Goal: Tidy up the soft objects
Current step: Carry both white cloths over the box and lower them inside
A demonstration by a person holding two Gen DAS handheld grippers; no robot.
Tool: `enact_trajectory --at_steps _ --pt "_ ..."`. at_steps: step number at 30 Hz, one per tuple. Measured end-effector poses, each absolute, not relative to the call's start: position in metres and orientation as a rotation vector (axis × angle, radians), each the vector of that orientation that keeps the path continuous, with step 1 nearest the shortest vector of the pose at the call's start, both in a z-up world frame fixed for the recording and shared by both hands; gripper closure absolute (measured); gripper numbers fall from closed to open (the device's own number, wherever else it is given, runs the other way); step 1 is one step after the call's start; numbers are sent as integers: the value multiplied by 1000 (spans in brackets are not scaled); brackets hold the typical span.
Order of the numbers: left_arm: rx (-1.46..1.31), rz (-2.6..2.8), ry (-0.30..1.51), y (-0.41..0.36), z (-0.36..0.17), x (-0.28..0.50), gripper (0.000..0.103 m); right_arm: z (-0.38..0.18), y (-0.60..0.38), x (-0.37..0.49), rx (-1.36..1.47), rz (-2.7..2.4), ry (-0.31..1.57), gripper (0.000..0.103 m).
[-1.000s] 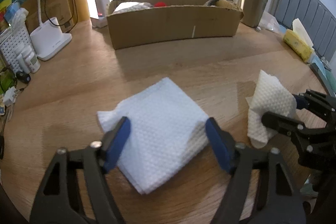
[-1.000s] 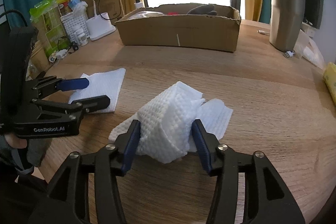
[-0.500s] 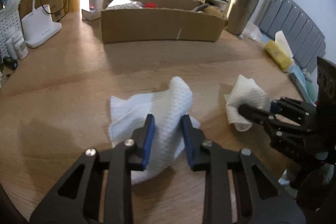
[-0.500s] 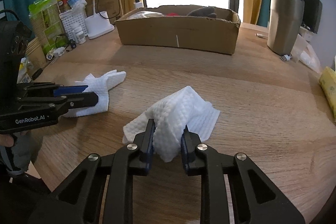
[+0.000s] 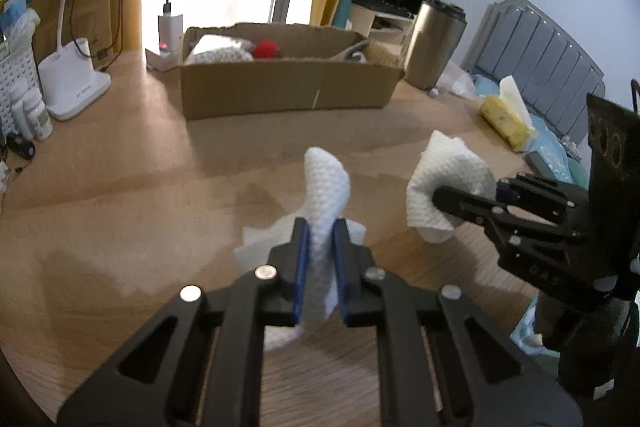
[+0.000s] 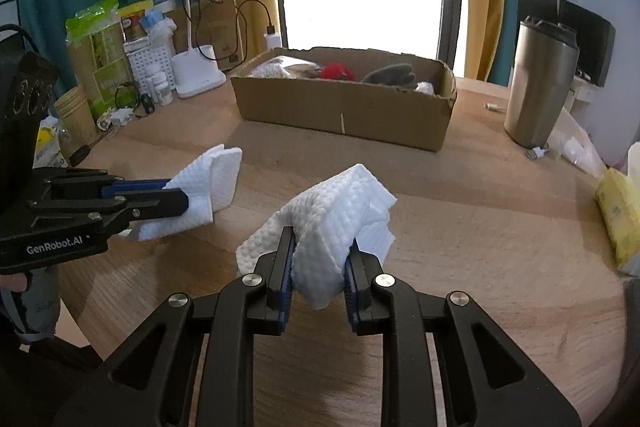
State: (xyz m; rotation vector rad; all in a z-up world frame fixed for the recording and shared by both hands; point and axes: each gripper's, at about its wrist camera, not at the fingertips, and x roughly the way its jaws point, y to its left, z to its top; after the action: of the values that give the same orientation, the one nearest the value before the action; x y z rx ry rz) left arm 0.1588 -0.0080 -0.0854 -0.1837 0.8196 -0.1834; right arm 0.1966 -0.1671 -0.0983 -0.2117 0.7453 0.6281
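Note:
Two white textured cloths are held above the wooden table (image 5: pixel 120 195). My left gripper (image 5: pixel 320 231) is shut on one white cloth (image 5: pixel 326 187), which bunches up between the blue pads and hangs off the table. In the right wrist view the same left gripper (image 6: pixel 176 197) shows at the left with its cloth (image 6: pixel 208 187). My right gripper (image 6: pixel 320 247) is shut on the other white cloth (image 6: pixel 340 215), crumpled and lifted. The left wrist view has that right gripper (image 5: pixel 444 197) and its cloth (image 5: pixel 444 187) at the right.
An open cardboard box (image 6: pixel 344 111) with soft items, a red one among them, stands at the back. A steel tumbler (image 6: pixel 540 83) is right of it. A white lamp (image 6: pixel 196 75), bottles and packets crowd the left. A yellow tissue pack (image 5: pixel 506 119) lies at the right edge.
Both grippers closed on their cloths, which went from lying on the table to bunched between the pads, and both rose a little with the cloths lifted.

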Motion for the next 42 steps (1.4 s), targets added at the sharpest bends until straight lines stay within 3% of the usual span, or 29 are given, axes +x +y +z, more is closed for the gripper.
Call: enact_trajectory --at_steps 42 --pt "-180 -178 662 9 -4 201 91 -33 -177 245 -187 624 602 80"
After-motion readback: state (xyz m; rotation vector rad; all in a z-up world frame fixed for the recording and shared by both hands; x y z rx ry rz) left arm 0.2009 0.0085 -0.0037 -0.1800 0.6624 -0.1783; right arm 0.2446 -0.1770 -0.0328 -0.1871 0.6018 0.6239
